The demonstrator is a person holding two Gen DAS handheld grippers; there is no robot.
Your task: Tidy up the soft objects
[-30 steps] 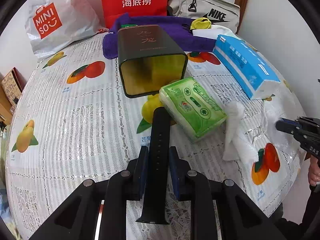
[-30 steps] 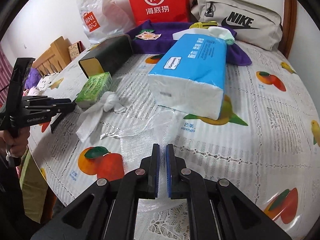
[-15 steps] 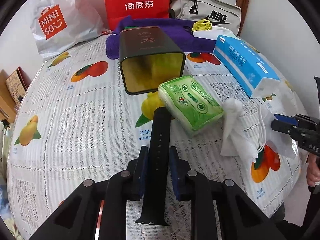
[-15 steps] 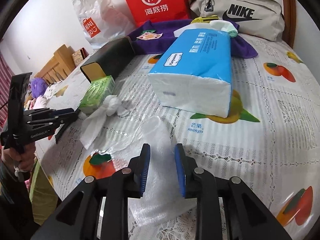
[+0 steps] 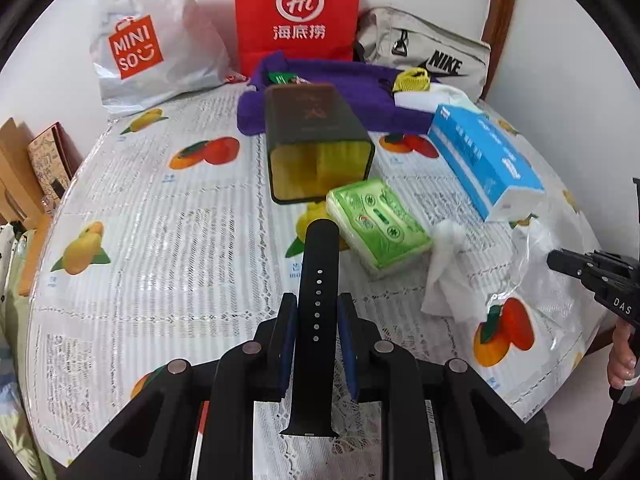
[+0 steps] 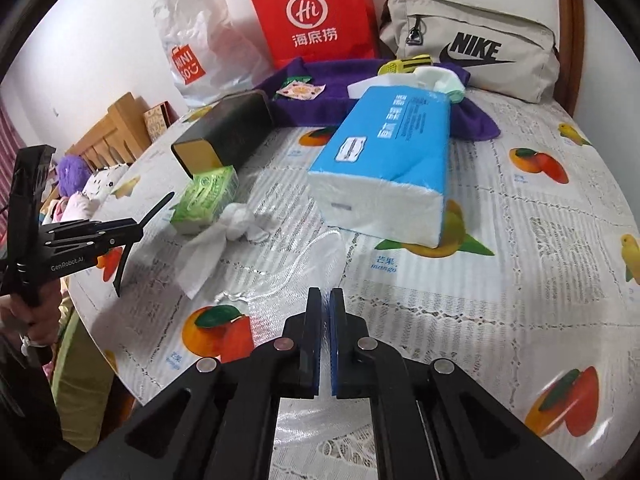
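The left gripper (image 5: 316, 330) jaws are squeezing a bendy black watch strap (image 5: 318, 280) around its middle, while the right gripper (image 6: 326, 334) jaws are pinching shut on a thin, slippery clear plastic bag (image 6: 296, 268) lying just ahead, likely light and floppy.

**Bags and furniture around the fruit-print surface**

A red Haidilao paper bag (image 6: 316, 16) stands upright against the white wall, with a white Miniso plastic bag (image 6: 200, 56) to its left and a beige Nike pouch (image 6: 472, 44) to its right. The surface (image 6: 540, 264) wears a fruit-printed cover. Beyond its left edge stands light wooden furniture (image 6: 108, 132), with a patterned box (image 5: 52, 160) nearby.
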